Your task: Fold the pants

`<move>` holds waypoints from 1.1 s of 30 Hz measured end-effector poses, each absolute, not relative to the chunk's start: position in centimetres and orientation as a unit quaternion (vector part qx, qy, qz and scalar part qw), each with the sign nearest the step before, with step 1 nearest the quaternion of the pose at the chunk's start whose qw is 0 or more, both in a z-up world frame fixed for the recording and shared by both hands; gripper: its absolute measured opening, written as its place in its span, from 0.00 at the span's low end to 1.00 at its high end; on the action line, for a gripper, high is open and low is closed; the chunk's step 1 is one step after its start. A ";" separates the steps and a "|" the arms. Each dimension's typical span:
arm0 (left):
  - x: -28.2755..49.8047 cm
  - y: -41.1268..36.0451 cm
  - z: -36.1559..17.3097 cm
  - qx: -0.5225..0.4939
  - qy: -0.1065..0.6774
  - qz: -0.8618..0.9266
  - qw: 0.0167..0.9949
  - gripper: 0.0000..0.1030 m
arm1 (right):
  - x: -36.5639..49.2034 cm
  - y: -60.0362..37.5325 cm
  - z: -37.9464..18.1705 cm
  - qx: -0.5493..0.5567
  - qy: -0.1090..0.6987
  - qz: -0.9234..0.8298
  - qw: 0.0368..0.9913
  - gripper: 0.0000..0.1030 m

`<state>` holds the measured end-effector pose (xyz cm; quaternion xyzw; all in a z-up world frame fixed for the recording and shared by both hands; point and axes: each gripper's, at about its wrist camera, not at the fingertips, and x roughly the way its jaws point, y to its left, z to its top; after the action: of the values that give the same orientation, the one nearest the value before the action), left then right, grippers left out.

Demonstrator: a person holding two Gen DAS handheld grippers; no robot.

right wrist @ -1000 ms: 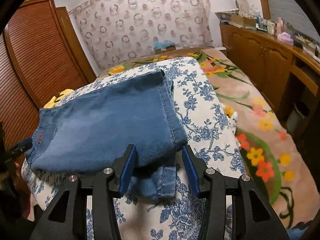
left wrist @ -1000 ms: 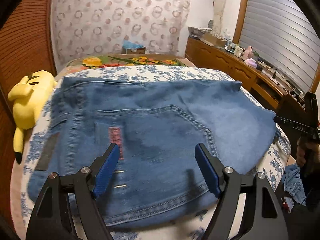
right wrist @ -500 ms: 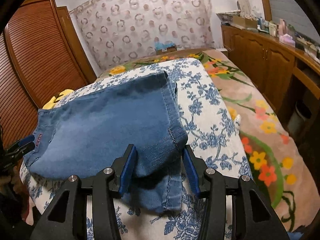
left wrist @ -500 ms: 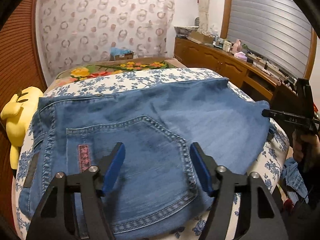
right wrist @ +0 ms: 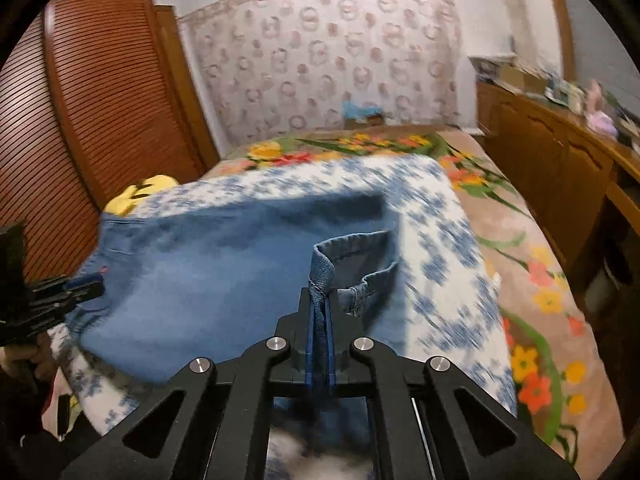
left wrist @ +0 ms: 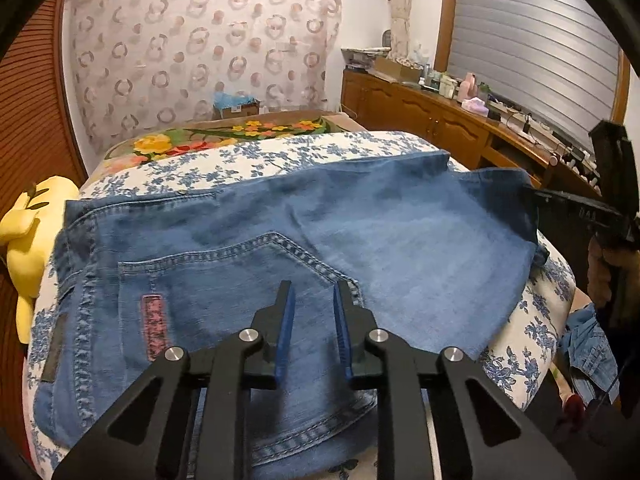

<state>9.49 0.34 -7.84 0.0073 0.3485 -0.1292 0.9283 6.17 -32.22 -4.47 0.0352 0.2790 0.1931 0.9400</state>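
Note:
Folded blue jeans [left wrist: 400, 232] lie across the bed, waistband at the left, back pocket [left wrist: 224, 280] facing up. My left gripper [left wrist: 314, 288] hovers over the pocket's right edge. Its jaws are closing, with a narrow gap left and flat denim showing between the pads. My right gripper [right wrist: 319, 292] is shut on the leg hem [right wrist: 352, 256], which stands up in a curled loop above the jeans [right wrist: 200, 272]. In the left wrist view the right gripper [left wrist: 536, 196] holds that raised corner at the far right. The left gripper [right wrist: 80, 284] shows at the right wrist view's left edge.
The bed carries a blue-flowered cover [left wrist: 280, 156] over a flower-patterned blanket [right wrist: 540, 300]. A yellow plush toy [left wrist: 28, 232] lies at the left beside a slatted wooden wardrobe [right wrist: 100, 100]. A cluttered wooden cabinet [left wrist: 420, 116] runs along the right. More denim [left wrist: 588, 340] hangs off the right.
The left jaws have narrowed from wide apart to a small gap over the pocket. The right jaws have shut on the leg hem and lifted it off the bed.

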 end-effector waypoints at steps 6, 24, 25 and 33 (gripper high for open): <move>8.4 2.6 -6.5 -0.001 0.332 -0.108 0.937 0.21 | 6.1 -27.1 -0.9 -0.001 0.242 0.257 0.936 0.03; 5.1 10.8 -4.8 -0.026 0.301 -0.045 0.952 0.83 | 8.8 -10.5 3.4 -0.060 0.218 0.442 0.868 0.03; 5.1 11.0 -4.9 -0.028 0.300 -0.043 0.952 0.83 | 9.1 -9.9 3.2 -0.068 0.225 0.442 0.866 0.04; 5.3 10.8 -5.5 -0.035 0.301 -0.053 0.952 0.83 | 12.1 -10.2 3.0 -0.097 0.247 0.409 0.873 0.41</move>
<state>5.34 10.84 -5.50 -0.0351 0.3008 -0.0530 0.9516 12.12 -10.24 3.00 -0.0974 0.2471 0.4094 0.8728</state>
